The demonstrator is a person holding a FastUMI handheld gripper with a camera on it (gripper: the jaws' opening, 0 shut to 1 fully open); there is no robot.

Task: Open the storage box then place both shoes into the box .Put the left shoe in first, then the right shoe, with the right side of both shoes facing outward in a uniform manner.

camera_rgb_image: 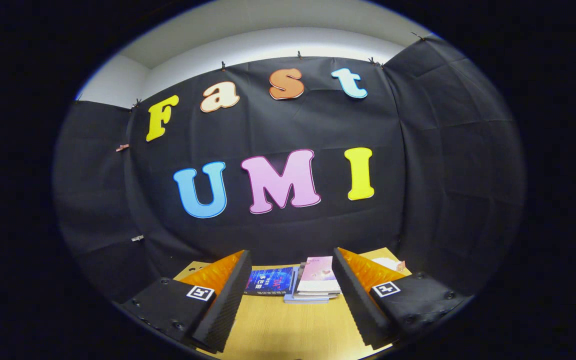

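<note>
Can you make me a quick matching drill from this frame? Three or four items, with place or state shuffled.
Items
1. gripper
2. dark blue book
3. pink-covered book
4. table

Place or state
A. top of a small stack, beyond the fingers
B. open, nothing between the fingers
C. bare wood between the fingers
D. flat on the wood, beside the stack

Pairs: 1-B, 2-D, 3-A, 4-C

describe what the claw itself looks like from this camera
The claw has two long wedge-shaped fingers with ribbed inner faces. Each sits on a dark block with round screw heads, and each block carries a small square black-and-white marker. The fingers stand apart over the wooden table.
</note>
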